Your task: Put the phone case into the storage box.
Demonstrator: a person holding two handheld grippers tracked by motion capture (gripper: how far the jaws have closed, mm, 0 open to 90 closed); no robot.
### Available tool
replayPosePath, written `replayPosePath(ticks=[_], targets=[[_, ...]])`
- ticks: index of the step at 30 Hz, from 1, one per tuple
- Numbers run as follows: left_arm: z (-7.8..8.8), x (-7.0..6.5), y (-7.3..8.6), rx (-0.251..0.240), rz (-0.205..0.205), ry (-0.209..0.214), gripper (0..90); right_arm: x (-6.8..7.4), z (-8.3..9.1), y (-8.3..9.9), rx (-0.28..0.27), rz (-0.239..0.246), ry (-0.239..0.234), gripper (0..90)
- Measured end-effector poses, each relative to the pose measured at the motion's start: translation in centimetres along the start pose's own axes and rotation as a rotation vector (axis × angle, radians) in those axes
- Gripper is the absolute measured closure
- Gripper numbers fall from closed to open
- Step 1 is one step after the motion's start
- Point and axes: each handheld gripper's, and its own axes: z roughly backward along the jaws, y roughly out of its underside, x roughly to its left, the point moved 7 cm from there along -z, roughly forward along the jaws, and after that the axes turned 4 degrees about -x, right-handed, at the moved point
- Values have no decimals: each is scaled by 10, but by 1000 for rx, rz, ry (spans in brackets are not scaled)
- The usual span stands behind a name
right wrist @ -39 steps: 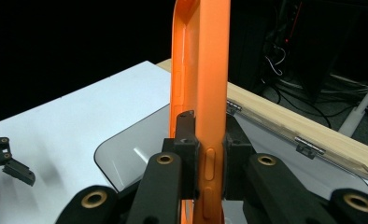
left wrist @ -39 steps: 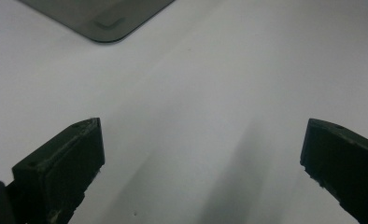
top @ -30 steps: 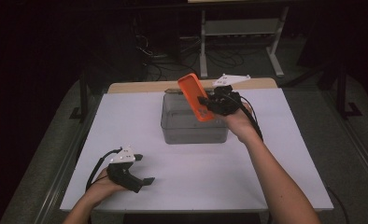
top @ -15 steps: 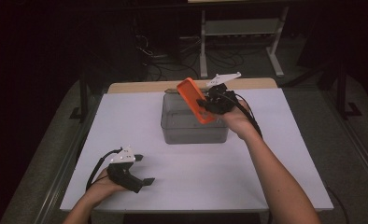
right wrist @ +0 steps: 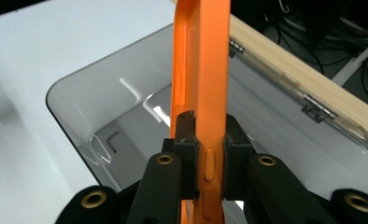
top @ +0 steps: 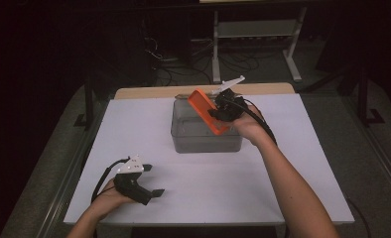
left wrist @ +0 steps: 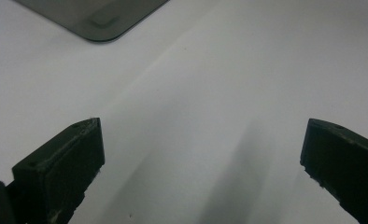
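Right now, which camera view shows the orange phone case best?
The right gripper view: the orange phone case stands edge-on between the right gripper jaws, buttons visible. The high view shows it small, tilted over the clear box.

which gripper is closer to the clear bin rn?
Right. The right gripper is above the clear bin, shut on the orange phone case. The left gripper is open, resting on the table nearer the person, well short of the bin.

high view looks down from above the table [top: 283, 198]; both gripper views sit close, sharing the grey bin [top: 203, 141].
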Motion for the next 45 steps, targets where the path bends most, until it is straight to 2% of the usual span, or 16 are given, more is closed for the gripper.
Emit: replayPosePath(ticks=[14,20,33,45], targets=[[0,0,0,2,-3,3,0,-2,-13,3,118,18,-8,789],[0,-1,0,1,-5,5,0,-2,-20,7,168,44,3,789],[0,-1,0,2,-2,4,0,-5,-37,12,251,71,6,789],[0,-1,0,1,-4,6,0,-6,-50,21,318,69,-14,789]])
